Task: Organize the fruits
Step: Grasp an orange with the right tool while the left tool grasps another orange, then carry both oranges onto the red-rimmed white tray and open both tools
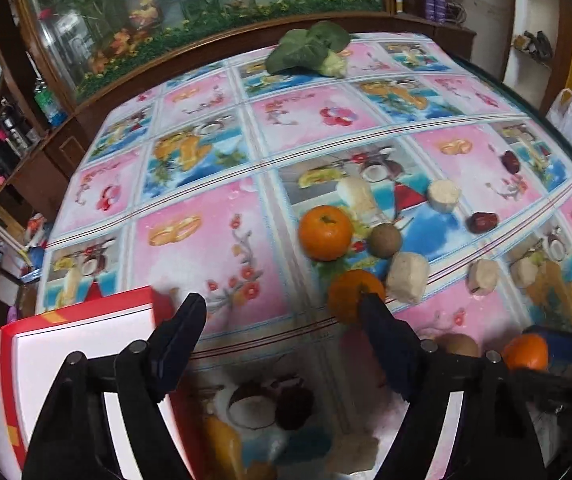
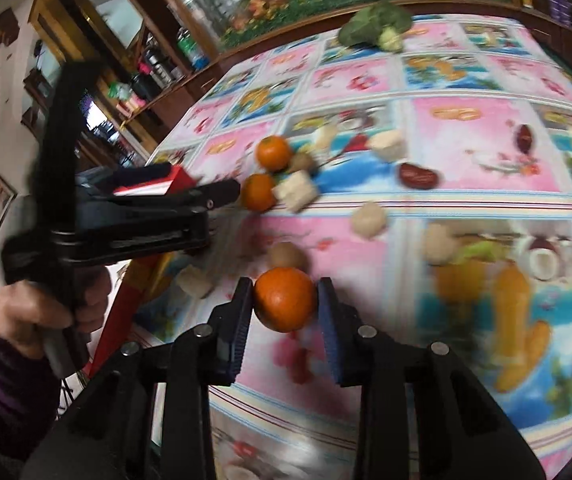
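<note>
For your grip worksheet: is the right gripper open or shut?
Shut on the orange: the right gripper has a pad against each side.

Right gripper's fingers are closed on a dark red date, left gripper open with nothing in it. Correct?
Not quite. The right gripper is closed on a round orange tangerine, not a date; the right wrist view shows it between the fingers. The rest holds: the left gripper is open with nothing in it.
</note>
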A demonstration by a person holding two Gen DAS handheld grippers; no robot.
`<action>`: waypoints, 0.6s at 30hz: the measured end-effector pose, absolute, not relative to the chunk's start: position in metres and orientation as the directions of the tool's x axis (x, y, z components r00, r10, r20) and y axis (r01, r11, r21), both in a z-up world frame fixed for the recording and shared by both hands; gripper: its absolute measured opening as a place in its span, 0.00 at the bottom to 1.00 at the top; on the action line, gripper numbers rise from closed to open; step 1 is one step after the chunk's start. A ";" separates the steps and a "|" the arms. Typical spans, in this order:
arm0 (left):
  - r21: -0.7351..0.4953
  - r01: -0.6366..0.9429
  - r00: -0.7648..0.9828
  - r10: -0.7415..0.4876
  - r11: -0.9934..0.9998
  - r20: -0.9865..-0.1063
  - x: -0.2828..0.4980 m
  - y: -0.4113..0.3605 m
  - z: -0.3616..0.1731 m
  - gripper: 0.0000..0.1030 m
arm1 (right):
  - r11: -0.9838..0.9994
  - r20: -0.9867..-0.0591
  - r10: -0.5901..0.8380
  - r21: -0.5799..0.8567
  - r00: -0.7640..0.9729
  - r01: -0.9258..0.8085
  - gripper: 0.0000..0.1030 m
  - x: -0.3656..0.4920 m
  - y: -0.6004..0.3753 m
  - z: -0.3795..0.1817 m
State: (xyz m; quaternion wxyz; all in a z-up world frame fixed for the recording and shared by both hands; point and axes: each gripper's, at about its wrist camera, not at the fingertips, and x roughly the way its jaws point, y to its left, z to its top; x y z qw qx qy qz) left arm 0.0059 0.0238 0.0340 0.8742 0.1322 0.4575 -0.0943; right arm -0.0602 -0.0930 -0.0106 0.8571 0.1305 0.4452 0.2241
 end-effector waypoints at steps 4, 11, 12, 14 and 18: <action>0.128 0.310 0.552 -0.069 0.942 -0.831 0.006 0.017 0.038 0.77 | 0.870 -0.695 0.487 0.437 0.528 -0.228 0.34 -0.060 -0.115 -0.009; 0.111 0.370 0.524 -0.109 0.922 -0.845 -0.001 0.006 0.032 0.77 | 0.867 -0.685 0.486 0.455 0.542 -0.202 0.34 -0.058 -0.129 -0.009; 0.114 0.366 0.523 -0.103 0.924 -0.846 0.002 0.006 0.030 0.76 | 0.867 -0.686 0.486 0.455 0.542 -0.202 0.34 -0.057 -0.130 -0.009; 0.099 0.359 0.511 -0.106 0.928 -0.853 0.009 0.007 0.026 0.71 | 0.866 -0.687 0.489 0.457 0.537 -0.203 0.34 -0.057 -0.129 -0.011; 0.050 0.373 0.471 -0.143 0.927 -0.870 0.020 0.008 0.016 0.57 | 0.866 -0.690 0.488 0.458 0.535 -0.199 0.34 -0.056 -0.129 -0.012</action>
